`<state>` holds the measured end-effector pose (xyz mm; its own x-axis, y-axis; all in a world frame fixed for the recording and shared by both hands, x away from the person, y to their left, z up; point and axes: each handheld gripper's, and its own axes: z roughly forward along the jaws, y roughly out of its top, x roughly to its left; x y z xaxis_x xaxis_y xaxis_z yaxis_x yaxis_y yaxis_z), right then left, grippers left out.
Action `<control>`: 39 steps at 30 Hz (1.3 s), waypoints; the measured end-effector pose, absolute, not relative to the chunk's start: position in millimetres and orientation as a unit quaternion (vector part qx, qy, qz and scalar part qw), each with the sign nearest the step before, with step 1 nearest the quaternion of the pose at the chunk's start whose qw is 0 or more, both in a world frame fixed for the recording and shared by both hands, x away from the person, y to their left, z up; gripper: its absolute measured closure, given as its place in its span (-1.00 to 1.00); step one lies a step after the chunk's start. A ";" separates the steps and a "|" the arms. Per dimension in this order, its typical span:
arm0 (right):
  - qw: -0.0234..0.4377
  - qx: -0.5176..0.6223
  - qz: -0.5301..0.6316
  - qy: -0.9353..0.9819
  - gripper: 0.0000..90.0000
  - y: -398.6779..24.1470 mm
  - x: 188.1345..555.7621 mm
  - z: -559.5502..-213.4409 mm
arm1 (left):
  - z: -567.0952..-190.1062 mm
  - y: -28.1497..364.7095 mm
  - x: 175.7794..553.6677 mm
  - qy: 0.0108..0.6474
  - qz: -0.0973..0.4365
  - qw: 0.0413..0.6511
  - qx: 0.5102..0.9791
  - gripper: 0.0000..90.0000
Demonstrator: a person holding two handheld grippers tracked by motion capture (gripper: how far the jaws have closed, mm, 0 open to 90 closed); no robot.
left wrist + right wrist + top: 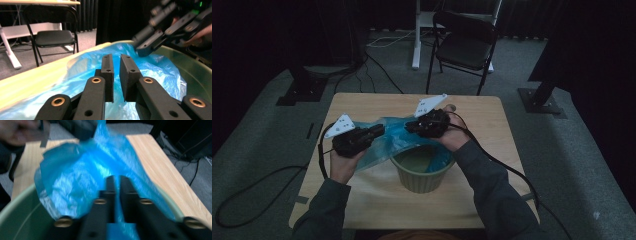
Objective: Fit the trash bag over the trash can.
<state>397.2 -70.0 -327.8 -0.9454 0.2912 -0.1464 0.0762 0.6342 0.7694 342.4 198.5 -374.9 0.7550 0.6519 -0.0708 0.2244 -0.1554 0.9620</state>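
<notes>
A blue plastic bag (392, 140) stretches from my left gripper (377, 131) across to my right gripper (409, 126), and one end hangs into a green ribbed bin (422, 175) on the wooden table (362, 200). In the left gripper view the jaws of my left gripper (116, 58) stand a narrow gap apart over the bag (82, 65), with the right gripper (145, 48) just beyond, above the bin's rim (197, 67). The right gripper view is blurred. There my right gripper (117, 178) shows a thin gap between its jaws, with bag film (75, 175) running through its lower part.
The bin stands near the table's front middle, under my right forearm. A black folding chair (464, 42) and a white desk leg (416, 35) stand beyond the table's far edge. Cables cross the grey carpet at the left (252, 192). Black stand bases flank the table.
</notes>
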 end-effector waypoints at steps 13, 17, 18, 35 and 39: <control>0.103 0.085 0.407 0.903 0.43 -56.9 421.0 -329.5 | -375.3 185.5 344.3 0.286 0.174 0.582 0.741 0.82; 0.102 0.078 0.396 0.909 0.98 -57.7 418.2 -333.7 | -374.5 186.1 343.3 0.286 0.178 0.583 0.739 0.82; 0.102 0.078 0.396 0.909 0.98 -57.7 418.2 -333.7 | -374.5 186.1 343.3 0.286 0.178 0.583 0.739 0.82; 0.113 0.081 0.411 0.901 1.00 -75.6 408.5 -332.8 | -378.1 183.4 346.3 0.291 0.174 0.564 0.753 0.60; 0.113 0.078 0.418 0.898 1.00 -75.8 407.0 -331.8 | -378.3 180.4 348.4 0.283 0.162 0.566 0.757 0.38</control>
<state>407.0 -75.8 -331.8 -0.9623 0.2343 -0.1385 0.0450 0.6390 0.7679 348.4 180.4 -378.3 0.7881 0.6110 -0.0755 0.2448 -0.1985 0.9491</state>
